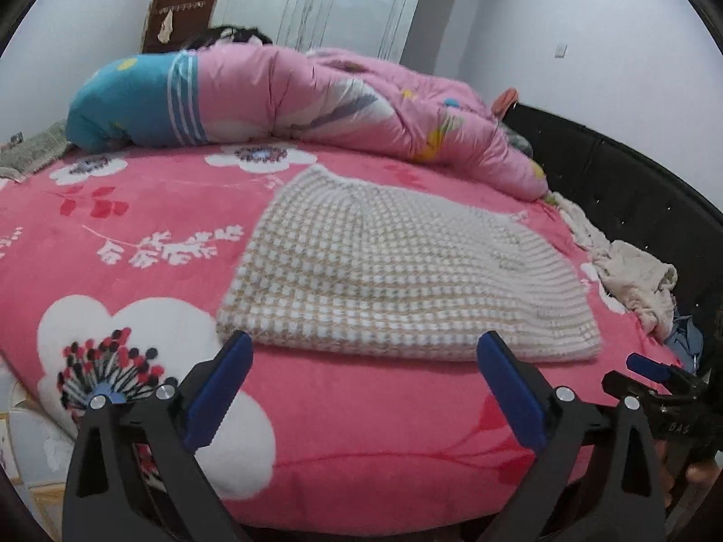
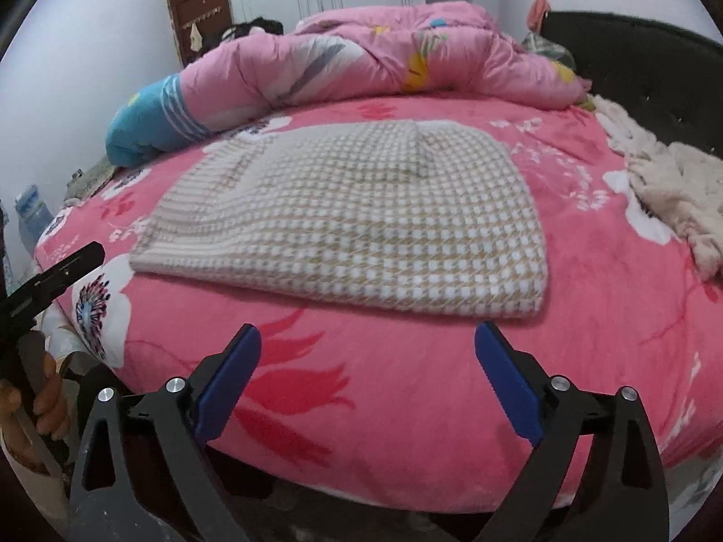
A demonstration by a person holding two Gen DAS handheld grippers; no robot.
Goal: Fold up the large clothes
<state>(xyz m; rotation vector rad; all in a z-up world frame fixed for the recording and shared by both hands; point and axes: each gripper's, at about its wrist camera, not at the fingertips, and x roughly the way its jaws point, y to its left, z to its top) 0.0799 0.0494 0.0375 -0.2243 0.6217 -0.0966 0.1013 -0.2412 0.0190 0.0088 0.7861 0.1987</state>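
Both claws, left (image 1: 363,348) and right (image 2: 367,338), gape empty; folded checked garment (image 2: 352,221) lies just beyond.

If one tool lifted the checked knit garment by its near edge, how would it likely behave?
The checked knit garment lies folded in soft layers on the pink bedspread, so it would probably droop and unfold. Its thick knit suggests moderate weight. The fuzzy surface looks grippy, so dragging would likely bunch it rather than slide it.

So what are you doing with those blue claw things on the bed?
A person is folding clothes with a gripper in each hand. The checked sweater lies folded on the pink bed cover. The left gripper and right gripper are both open and empty, just short of its near edge.
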